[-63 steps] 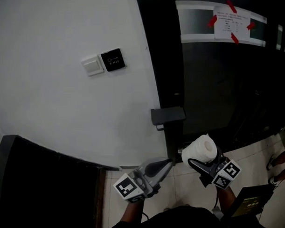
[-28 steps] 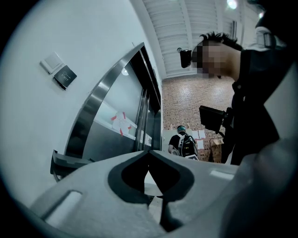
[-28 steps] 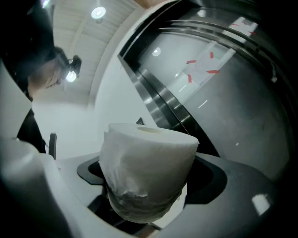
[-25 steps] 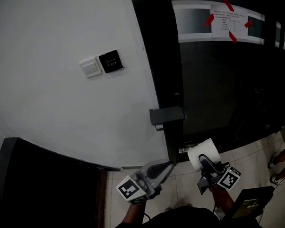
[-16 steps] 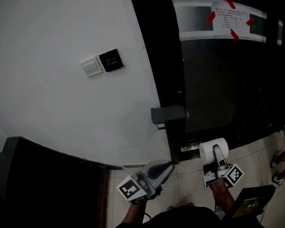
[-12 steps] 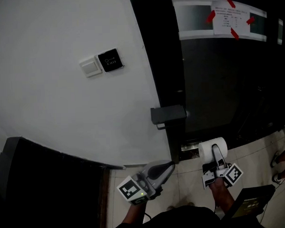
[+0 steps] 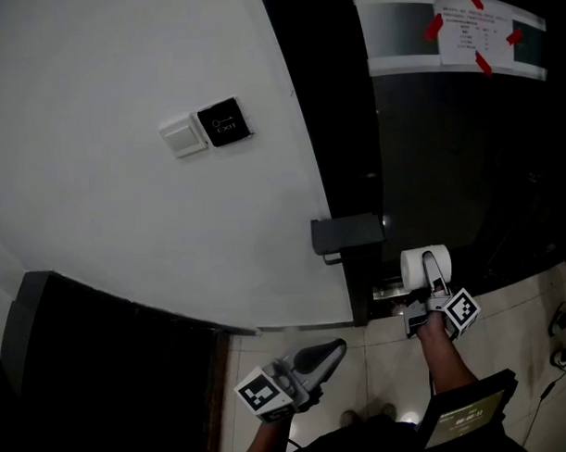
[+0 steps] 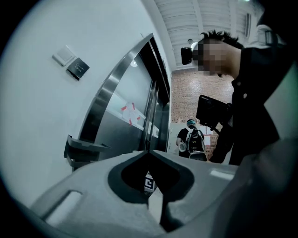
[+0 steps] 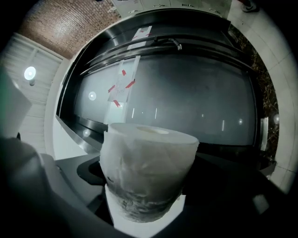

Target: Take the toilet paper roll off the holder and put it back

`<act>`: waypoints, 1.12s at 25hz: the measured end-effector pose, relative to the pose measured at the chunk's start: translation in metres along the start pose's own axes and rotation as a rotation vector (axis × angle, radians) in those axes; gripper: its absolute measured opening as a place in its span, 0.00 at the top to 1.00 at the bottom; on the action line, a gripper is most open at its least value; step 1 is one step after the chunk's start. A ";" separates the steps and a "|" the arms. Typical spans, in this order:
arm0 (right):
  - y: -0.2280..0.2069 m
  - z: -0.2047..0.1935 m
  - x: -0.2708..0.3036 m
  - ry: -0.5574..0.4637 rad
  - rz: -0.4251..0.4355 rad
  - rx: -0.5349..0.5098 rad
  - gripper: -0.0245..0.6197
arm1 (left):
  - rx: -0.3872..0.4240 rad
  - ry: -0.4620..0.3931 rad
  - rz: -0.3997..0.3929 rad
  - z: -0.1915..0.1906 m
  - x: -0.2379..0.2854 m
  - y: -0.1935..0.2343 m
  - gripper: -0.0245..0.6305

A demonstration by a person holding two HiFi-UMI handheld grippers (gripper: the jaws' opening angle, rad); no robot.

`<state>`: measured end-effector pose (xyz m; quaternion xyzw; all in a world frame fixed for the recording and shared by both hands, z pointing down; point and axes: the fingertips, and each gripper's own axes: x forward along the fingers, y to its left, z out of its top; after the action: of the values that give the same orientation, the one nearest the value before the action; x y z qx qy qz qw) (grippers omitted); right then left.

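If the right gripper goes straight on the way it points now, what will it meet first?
Probably the dark glossy door panel; the toilet paper roll held by the right gripper would touch it first. Depth unclear.

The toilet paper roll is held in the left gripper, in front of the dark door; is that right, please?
Not quite: the right gripper holds the toilet paper roll, in front of the dark door; the left gripper is shut and empty. The right gripper view shows it.
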<state>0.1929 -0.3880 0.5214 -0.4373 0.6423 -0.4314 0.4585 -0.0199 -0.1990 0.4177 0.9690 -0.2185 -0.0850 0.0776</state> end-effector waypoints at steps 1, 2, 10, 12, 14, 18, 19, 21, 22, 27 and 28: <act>-0.004 0.001 0.011 -0.005 -0.001 0.004 0.22 | -0.004 0.001 0.012 0.000 -0.003 0.003 0.96; -0.007 0.002 0.021 -0.007 0.001 0.008 0.22 | -0.008 -0.001 0.023 -0.001 -0.006 0.006 0.96; -0.025 -0.018 0.069 0.016 -0.029 0.029 0.22 | -0.003 -0.024 0.129 0.005 -0.034 0.020 0.96; -0.030 -0.028 0.077 0.021 -0.039 0.036 0.22 | 0.002 -0.028 0.155 0.007 -0.043 0.021 0.96; -0.031 -0.040 0.083 0.037 -0.041 0.046 0.22 | 0.009 -0.031 0.182 0.008 -0.053 0.022 0.96; -0.029 -0.061 0.086 0.002 -0.040 0.122 0.22 | 0.020 -0.039 0.235 0.012 -0.073 0.023 0.96; -0.031 -0.063 0.085 -0.019 -0.045 0.140 0.22 | 0.021 -0.041 0.247 0.012 -0.077 0.023 0.96; -0.035 -0.073 0.086 -0.011 -0.055 0.129 0.22 | 0.021 -0.042 0.268 0.012 -0.084 0.023 0.96; -0.035 -0.082 0.086 0.017 -0.055 0.109 0.22 | 0.020 -0.042 0.276 0.011 -0.087 0.022 0.96; -0.019 -0.142 0.095 0.158 -0.023 0.085 0.22 | 0.019 -0.044 0.310 0.010 -0.097 0.020 0.96; -0.017 -0.153 0.095 0.178 -0.022 0.083 0.22 | 0.022 -0.046 0.316 0.010 -0.099 0.019 0.96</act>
<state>0.0291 -0.4594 0.5494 -0.3850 0.6573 -0.4995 0.4126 -0.1178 -0.1739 0.4245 0.9212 -0.3708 -0.0916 0.0745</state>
